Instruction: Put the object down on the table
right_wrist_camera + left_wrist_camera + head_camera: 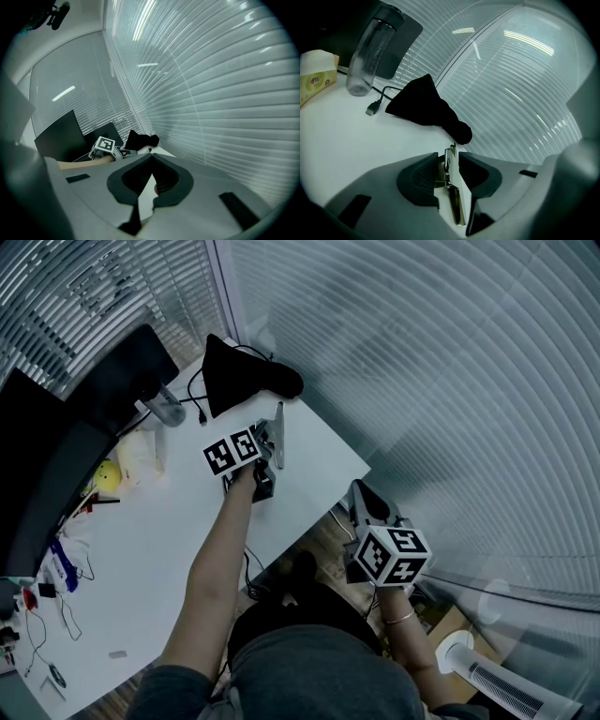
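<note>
Hovering over the white table (187, 540), the left gripper (449, 153) has its jaws parted, a metal clip (457, 206) standing loose between them, just short of the black pouch (424, 105). The right gripper (151, 157) hangs well back from the pouch, jaws pressed together, nothing in them.

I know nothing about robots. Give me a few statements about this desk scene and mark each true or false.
1. A metal clip stands between the left gripper's jaws. True.
2. The right gripper hangs over the table. False: it is beside the table's edge, not over it.
3. The black cloth lies on the table. True.
4. The bottle lies flat. False: it stands upright.
</note>
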A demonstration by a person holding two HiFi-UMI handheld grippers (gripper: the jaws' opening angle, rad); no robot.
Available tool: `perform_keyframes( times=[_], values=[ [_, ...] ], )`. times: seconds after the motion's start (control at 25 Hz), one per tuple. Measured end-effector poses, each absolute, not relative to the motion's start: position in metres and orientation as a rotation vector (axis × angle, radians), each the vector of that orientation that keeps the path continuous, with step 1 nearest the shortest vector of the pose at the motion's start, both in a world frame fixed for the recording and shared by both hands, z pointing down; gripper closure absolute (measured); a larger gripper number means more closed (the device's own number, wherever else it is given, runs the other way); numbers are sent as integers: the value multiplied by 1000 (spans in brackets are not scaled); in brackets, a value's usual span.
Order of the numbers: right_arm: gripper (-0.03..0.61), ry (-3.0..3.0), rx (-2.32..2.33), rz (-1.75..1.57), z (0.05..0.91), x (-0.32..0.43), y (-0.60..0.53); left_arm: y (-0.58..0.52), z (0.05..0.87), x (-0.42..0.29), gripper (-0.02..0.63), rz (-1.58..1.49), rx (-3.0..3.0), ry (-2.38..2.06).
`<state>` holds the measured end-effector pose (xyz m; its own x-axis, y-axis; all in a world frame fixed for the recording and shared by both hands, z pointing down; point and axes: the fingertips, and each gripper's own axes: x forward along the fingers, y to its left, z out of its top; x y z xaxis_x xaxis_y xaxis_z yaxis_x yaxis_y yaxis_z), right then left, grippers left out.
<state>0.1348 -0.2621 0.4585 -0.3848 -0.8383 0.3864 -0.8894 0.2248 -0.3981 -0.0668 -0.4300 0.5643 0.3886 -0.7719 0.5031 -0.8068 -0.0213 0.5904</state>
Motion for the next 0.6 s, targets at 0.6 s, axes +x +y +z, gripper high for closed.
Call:
perform_keyframes(
  times=[0.6],
  values=[
    [574, -2428, 1639, 864, 454, 115, -260, -407, 547, -100, 488, 92, 1825, -1472]
  ],
)
